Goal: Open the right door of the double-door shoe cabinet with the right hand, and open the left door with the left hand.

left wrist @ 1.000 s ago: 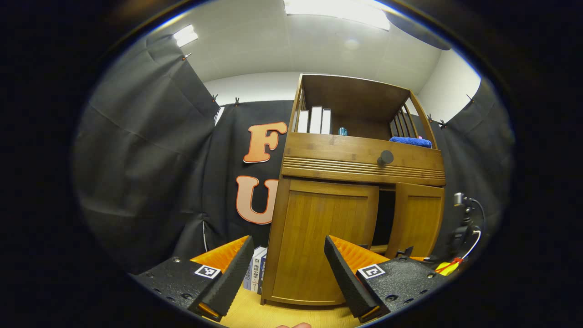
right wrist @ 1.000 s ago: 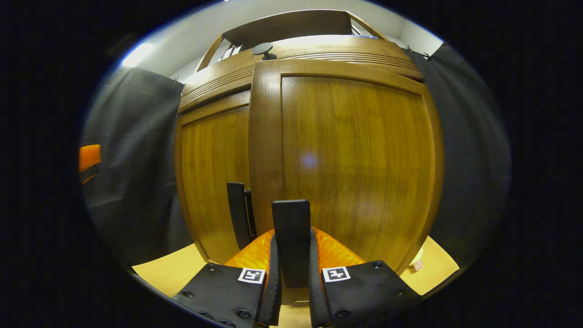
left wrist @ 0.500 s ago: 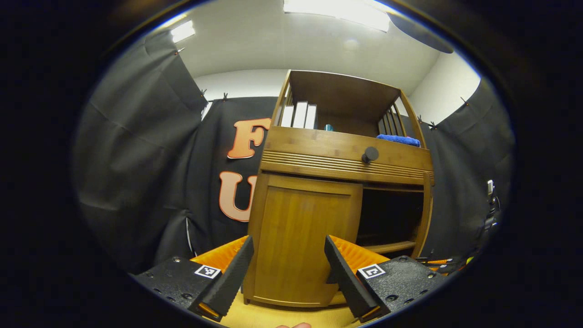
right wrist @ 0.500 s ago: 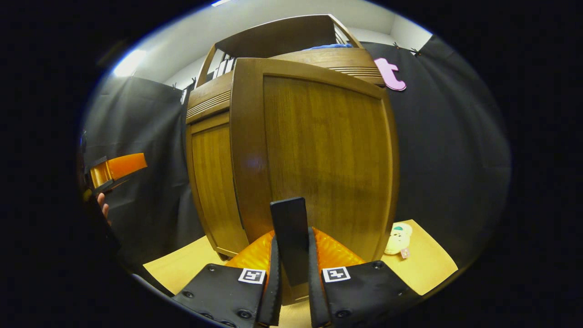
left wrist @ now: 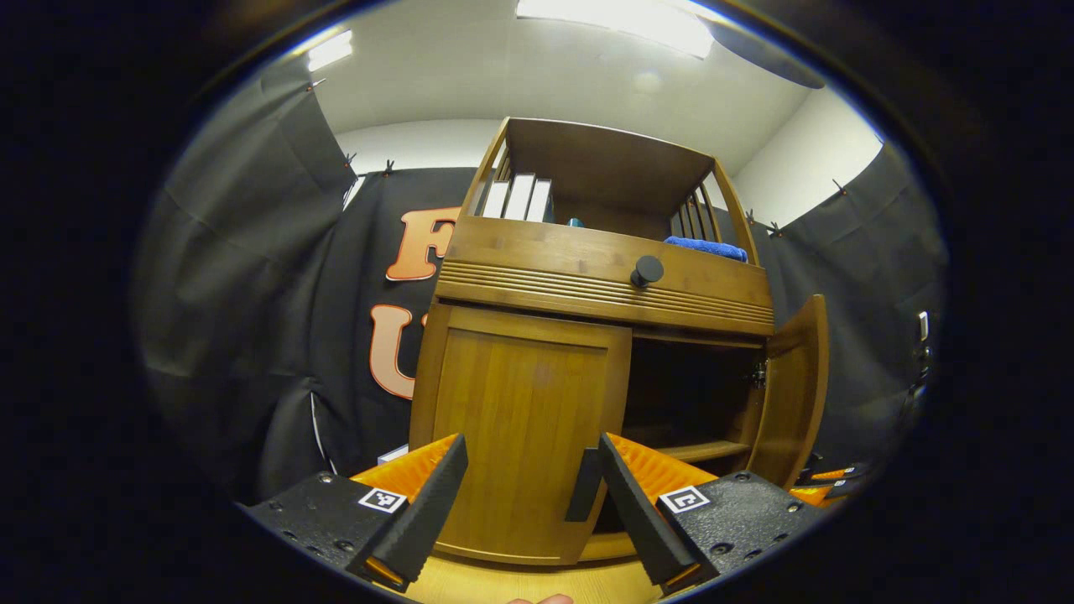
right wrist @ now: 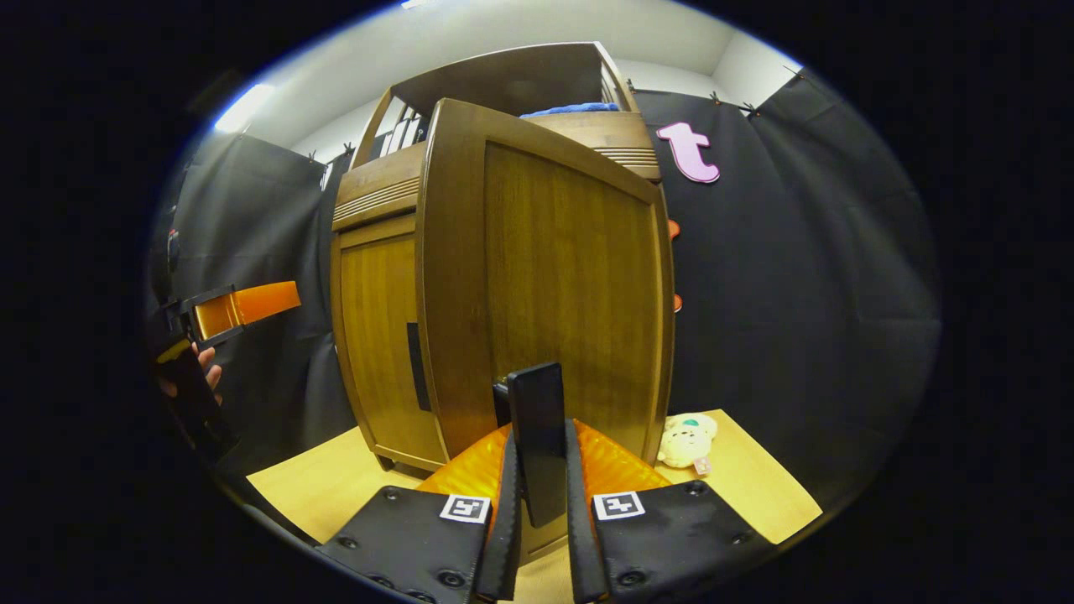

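Clamping the dark handle (right wrist: pixel 537 436) of the swung-out right door (right wrist: pixel 554 285), the right gripper (right wrist: pixel 541 512) should follow the hinge's arc, while the left gripper (left wrist: pixel 524 503), fingers spread wide, must close squarely on the shut left door (left wrist: pixel 520 419) handle (left wrist: pixel 581 495).

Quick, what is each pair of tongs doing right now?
Left tongs: open, holding nothing.
Right tongs: shut on the right door's handle.

Bright ceiling panels (left wrist: pixel 621 21) light the booth from above and blow out to white glare. The shoe cabinet (left wrist: pixel 587 335) stays sharp, its open compartment in deep shadow (fisheye bending curves its edges).
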`<control>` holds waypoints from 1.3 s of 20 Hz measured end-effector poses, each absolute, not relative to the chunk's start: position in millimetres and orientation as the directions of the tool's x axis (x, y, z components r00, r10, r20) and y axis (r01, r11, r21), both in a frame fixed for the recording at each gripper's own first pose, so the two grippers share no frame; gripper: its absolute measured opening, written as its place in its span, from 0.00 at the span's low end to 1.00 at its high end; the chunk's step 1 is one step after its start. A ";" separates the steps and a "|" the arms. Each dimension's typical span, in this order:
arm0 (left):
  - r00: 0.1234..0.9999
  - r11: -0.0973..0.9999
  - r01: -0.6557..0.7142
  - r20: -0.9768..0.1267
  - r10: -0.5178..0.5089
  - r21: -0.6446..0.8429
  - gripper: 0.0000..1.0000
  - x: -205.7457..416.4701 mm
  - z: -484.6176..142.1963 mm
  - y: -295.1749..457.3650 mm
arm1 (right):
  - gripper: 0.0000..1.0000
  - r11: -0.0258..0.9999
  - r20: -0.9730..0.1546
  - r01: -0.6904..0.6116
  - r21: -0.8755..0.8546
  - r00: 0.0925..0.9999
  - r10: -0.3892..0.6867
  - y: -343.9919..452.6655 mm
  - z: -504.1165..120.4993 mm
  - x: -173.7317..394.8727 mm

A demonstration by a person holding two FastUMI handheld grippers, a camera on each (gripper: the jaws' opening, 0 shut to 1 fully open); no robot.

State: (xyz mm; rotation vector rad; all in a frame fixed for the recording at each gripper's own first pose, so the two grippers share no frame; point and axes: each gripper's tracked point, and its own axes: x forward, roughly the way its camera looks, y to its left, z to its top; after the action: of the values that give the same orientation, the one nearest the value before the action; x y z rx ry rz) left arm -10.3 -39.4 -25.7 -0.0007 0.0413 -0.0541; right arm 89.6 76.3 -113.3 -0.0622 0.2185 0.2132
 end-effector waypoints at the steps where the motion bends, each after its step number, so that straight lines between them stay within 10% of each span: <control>1: 0.998 0.998 0.056 -0.041 -0.056 -0.006 0.94 -9.1 -26.9 -41.1 | 0.36 0.977 -0.219 -0.208 -0.040 0.956 0.195 72.6 -112.7 87.8; 15: 0.993 0.994 0.104 -0.047 -0.105 -0.025 0.94 -3.7 -39.3 -65.2 | 0.35 0.991 -0.202 -0.010 -0.134 0.979 -0.018 -20.6 -105.5 71.8; 16: 0.993 0.994 0.103 -0.051 -0.104 -0.025 0.94 -3.4 -40.7 -64.9 | 0.09 0.993 -0.193 0.004 -0.118 0.981 -0.027 -27.5 -102.1 69.5; 26: 0.993 0.994 0.107 -0.042 -0.108 -0.026 0.94 -1.6 -38.7 -67.3 | 0.13 0.994 -0.226 -0.083 -0.068 0.972 0.066 -60.0 -101.0 81.1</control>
State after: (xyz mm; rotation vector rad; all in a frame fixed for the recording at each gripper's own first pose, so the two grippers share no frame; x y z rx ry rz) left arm -1.6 -67.3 -38.7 -0.0236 0.0438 -0.1079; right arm 81.1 -60.0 -101.0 -0.0771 0.2251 0.0755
